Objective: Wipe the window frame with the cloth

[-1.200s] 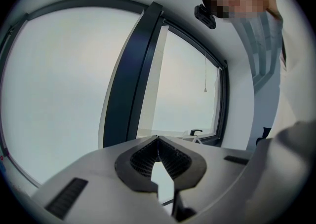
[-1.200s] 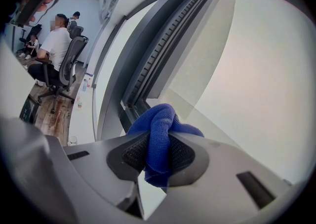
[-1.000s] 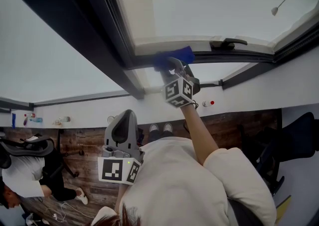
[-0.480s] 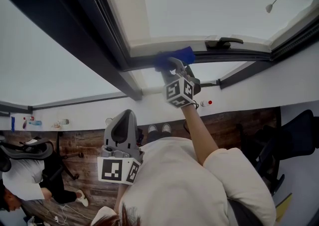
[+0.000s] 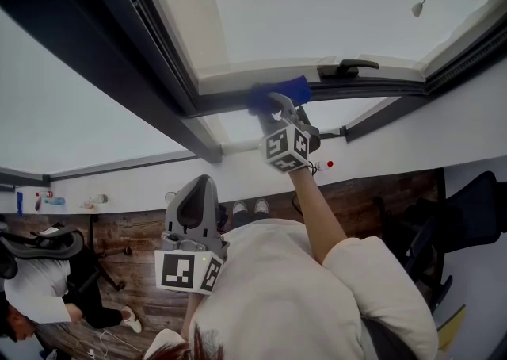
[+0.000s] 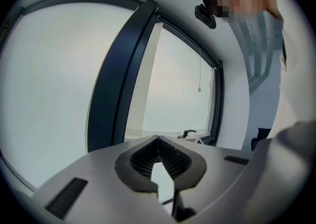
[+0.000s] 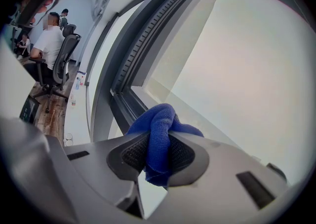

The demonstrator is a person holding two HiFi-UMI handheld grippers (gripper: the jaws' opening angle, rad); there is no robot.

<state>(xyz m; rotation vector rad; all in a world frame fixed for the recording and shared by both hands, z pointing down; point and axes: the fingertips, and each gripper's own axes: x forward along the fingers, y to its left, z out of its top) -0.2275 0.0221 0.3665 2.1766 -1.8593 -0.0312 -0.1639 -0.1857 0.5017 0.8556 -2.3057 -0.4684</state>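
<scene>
A blue cloth (image 5: 276, 93) is bunched against the lower rail of the dark window frame (image 5: 231, 100), just left of the black window handle (image 5: 346, 68). My right gripper (image 5: 273, 101) is shut on the cloth (image 7: 160, 131), which sticks out past the jaws toward the frame (image 7: 126, 104). My left gripper (image 5: 195, 206) is held low in front of the person's chest, away from the window. Its jaws meet at the tips with nothing between them (image 6: 158, 139).
A thick dark mullion (image 5: 119, 57) runs diagonally at the left of the pane. A white sill (image 5: 119, 180) runs below. A blind cord with a bead (image 5: 417, 9) hangs at upper right. A seated person (image 5: 36, 295) and office chairs occupy the wooden floor.
The head view has drifted slightly, so the window frame sits a little lower left. The right gripper stays on the rail with the cloth; the left gripper has not moved.
</scene>
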